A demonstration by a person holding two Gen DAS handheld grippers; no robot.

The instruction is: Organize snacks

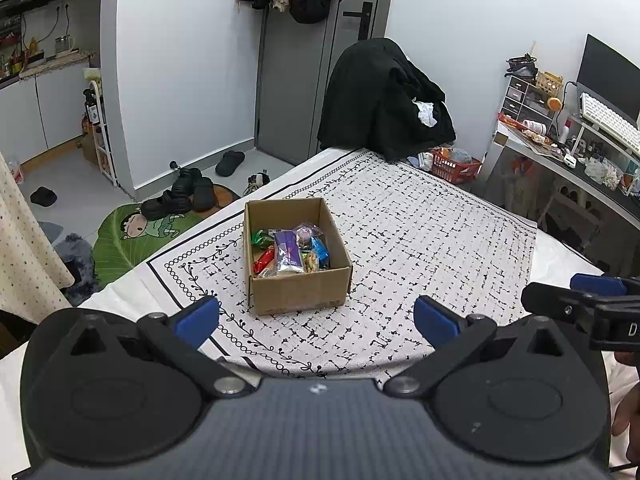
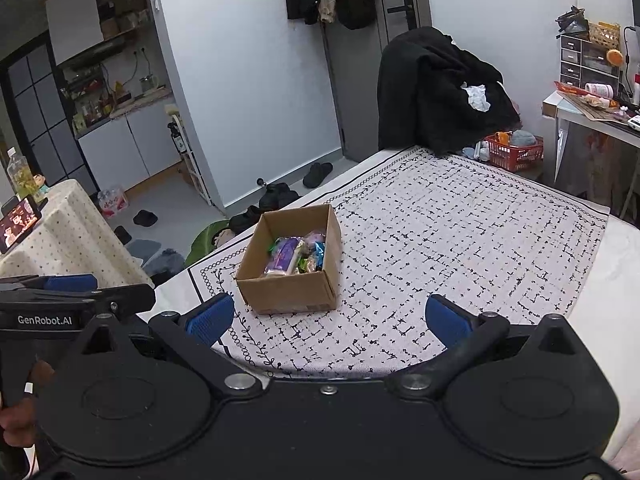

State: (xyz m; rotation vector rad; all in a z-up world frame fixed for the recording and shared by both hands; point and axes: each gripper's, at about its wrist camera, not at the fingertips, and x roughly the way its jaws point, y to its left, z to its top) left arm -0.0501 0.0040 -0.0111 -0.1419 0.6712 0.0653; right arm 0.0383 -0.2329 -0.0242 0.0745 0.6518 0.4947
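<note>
An open cardboard box (image 1: 298, 292) stands on a black-and-white patterned cloth (image 1: 420, 248). It holds several wrapped snacks, among them a purple packet (image 1: 289, 254), a red one (image 1: 263, 261) and a blue one (image 1: 321, 251). The box also shows in the right wrist view (image 2: 286, 294), with the purple packet (image 2: 283, 257) on top. My left gripper (image 1: 316, 320) is open and empty, held back from the box. My right gripper (image 2: 329, 319) is open and empty, just right of the box's near side. Each gripper shows at the edge of the other's view.
The cloth (image 2: 460, 248) covers a white bed. A chair draped in black clothes (image 1: 384, 100) stands behind it, with a red basket (image 1: 456, 166) and a cluttered desk (image 1: 560, 148) to the right. Shoes (image 1: 184, 196) lie on the floor at left.
</note>
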